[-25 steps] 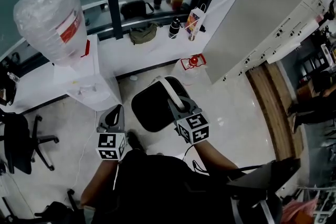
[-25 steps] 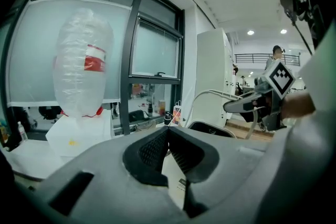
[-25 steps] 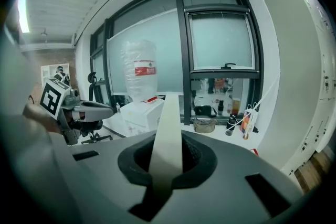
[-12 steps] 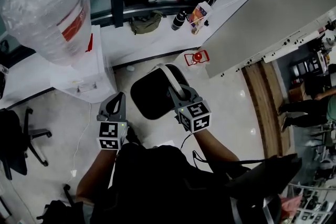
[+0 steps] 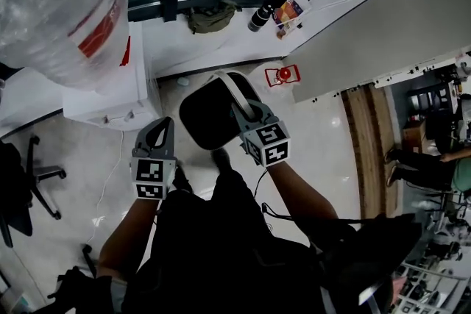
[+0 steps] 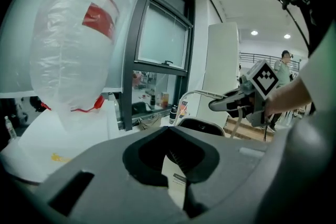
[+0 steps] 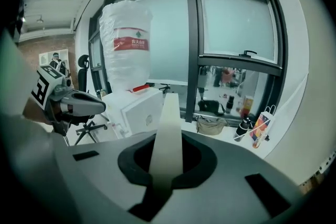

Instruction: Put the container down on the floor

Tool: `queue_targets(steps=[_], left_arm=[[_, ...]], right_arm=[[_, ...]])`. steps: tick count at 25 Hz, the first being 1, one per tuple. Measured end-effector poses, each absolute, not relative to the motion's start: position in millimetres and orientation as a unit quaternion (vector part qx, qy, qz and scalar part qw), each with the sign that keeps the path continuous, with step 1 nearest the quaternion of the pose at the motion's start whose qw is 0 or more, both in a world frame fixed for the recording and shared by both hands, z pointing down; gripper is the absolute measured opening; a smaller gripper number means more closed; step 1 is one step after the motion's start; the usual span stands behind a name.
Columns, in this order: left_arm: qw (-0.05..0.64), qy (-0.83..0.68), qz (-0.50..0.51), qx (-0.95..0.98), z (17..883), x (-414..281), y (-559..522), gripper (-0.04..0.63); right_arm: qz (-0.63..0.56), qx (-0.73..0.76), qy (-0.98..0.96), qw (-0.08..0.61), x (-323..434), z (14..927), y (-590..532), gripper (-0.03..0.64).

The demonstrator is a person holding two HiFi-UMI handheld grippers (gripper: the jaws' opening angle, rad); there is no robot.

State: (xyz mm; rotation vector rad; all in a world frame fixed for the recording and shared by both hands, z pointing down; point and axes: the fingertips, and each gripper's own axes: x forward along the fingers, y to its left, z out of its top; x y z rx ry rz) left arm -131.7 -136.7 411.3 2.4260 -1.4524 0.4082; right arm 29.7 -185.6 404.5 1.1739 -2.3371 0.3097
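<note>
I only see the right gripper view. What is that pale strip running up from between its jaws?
Observer: The head view shows it is the white handle of a black bucket, clamped in the right gripper.
Visitor: What is around the bucket?
Observer: Pale glossy floor, with a small red object just beyond the bucket.

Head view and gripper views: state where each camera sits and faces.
Head view: on the head, facing steeply down at the floor; shows both arms, left claw, right claw holding the container.
Left gripper view: on the left claw, facing the window; shows the right claw.
Right gripper view: on the right claw, facing the window; shows the left claw.
Shared: the water bottle.
</note>
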Motion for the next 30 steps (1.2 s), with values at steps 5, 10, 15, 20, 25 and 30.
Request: queue_targets(steps=[5,10,15,20,25,30], left_arm=[[0.148,-0.511,0.160,0.831,430.9,-111.9,-157.3,0.012],[0.154,-0.529,0.179,0.815,448.7,-90.3,-180.1,0.012],[0.191,-0.558,0.173,0.788,479.0,-79.9,-200.5,0.012],[0.216,-0.577,0.181,0.766,511.8,-73.5,-214.5,0.012],[0.236,-0.585,0.190,0.752,549.6,-73.8,-226.0,0.012],[0.260,-0.591,0.186,0.741,587.9,-73.3,-232.5,0.012]], right_arm=[[0.118,0.394,-0.872,0.265,27.2,434.0,-216.5,0.025],[0.123,0.347,-0.884,0.289,26.1,473.8,-242.8,0.024],[0.128,0.302,-0.892,0.312,26.0,510.2,-267.9,0.023],[0.129,0.269,-0.894,0.334,26.1,550.0,-290.6,0.025],[0.129,0.253,-0.891,0.355,20.0,594.7,-307.4,0.024],[0.130,0.241,-0.884,0.379,18.8,639.8,-314.7,0.024]])
